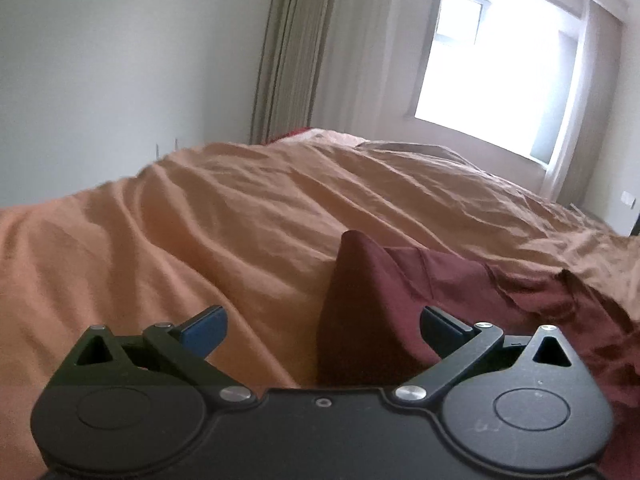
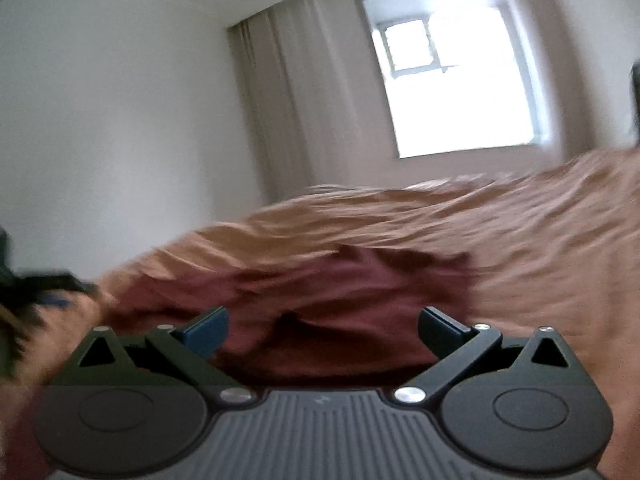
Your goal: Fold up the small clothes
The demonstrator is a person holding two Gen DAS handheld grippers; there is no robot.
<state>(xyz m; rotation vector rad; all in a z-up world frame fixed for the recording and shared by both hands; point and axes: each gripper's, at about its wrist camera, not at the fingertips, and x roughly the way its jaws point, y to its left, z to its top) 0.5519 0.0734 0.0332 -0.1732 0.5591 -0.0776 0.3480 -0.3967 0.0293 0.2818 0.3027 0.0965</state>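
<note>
A bedroom with pale walls, long beige curtains [image 1: 296,52] and a bright window [image 1: 496,76] lies behind a wide bed spread with a rumpled orange-tan bedcover [image 1: 200,216]. On that cover lies a dark red garment [image 1: 440,280], the only piece of clothing clear enough to tell.

The left gripper [image 1: 324,328] is held low over the bed, pointing along the cover toward the window wall, its view tilted so the bed slopes down to the right. Its jaws stand wide apart, gripping nothing. A raised fold of the garment stands up in the gap between them, rising to a blunt peak — whether the cloth touches either finger cannot be told. From that peak the rest of the garment spreads flat to the right, so its long axis runs across the gripper's line of sight.

The right gripper [image 2: 323,326] is also low and close to the bed, aimed the same way toward the window [image 2: 460,84], and its view is smeared with blur. Its jaws are likewise spread wide and empty. The garment [image 2: 320,284] lies straight ahead of it and between the fingers, stretched left to right — a crumpled band with the bedcover [image 2: 540,240] beyond. At the far left edge of this view a dark, blurred shape, seemingly the left gripper [image 2: 52,288], sits at the garment's left end.
</note>
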